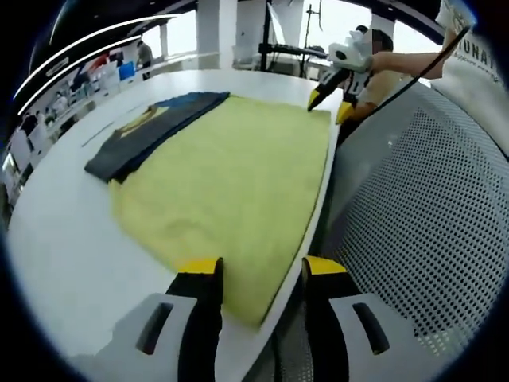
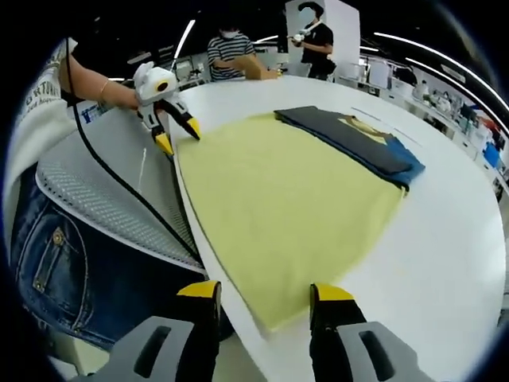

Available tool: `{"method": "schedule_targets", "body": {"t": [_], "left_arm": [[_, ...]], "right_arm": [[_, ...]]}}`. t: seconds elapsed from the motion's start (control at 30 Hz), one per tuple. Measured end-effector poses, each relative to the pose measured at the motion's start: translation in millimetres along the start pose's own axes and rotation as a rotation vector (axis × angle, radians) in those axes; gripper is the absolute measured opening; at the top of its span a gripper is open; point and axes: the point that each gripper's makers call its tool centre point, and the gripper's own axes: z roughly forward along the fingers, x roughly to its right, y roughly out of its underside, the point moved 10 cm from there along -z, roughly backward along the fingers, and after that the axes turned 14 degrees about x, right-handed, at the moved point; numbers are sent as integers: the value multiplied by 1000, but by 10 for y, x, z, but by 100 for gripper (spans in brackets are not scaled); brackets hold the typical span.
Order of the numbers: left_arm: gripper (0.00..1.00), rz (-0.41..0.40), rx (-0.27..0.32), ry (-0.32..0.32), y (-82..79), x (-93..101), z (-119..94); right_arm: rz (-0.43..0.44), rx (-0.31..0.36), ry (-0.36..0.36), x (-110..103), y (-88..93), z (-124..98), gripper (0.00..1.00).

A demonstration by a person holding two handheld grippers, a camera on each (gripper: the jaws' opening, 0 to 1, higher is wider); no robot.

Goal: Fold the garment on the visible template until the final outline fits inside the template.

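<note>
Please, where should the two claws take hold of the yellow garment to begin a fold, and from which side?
Take the yellow garment by its two near corners, coming from the table edge where the person stands. It lies flat with that edge along the rim, and each open claw is already at a corner: left claw, right claw. Probably pinch there and lift toward the dark garment.

White table (image 1: 64,255) under yellow garment (image 1: 231,183)

white round table (image 2: 445,239), perforated grey panel (image 1: 429,207) beside it, ceiling light strips (image 2: 413,44), bright windows (image 1: 183,32).
</note>
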Motion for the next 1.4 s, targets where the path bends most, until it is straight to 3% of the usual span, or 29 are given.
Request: {"method": "schedule_targets", "body": {"t": [0.23, 0.63, 0.87, 1.1, 1.23, 1.33, 1.4], "left_arm": [[33, 76, -23, 2, 1, 9, 12], [31, 89, -34, -9, 21, -32, 3], [18, 110, -50, 10, 23, -2, 18], [14, 175, -75, -5, 18, -23, 24], [11, 169, -69, -1, 21, -29, 25], [9, 160, -68, -9, 24, -32, 23], [3, 164, -72, -14, 20, -37, 24]], "right_arm": [[-7, -12, -1, 15, 18, 0, 36], [-61, -40, 10, 53, 12, 10, 28], [-47, -22, 21, 78, 24, 8, 25], [-110, -40, -18, 44, 23, 11, 25], [-112, -37, -18, 48, 30, 12, 25], [-123, -24, -23, 52, 31, 25, 17], [-131, -19, -5, 65, 33, 36, 8]]}}
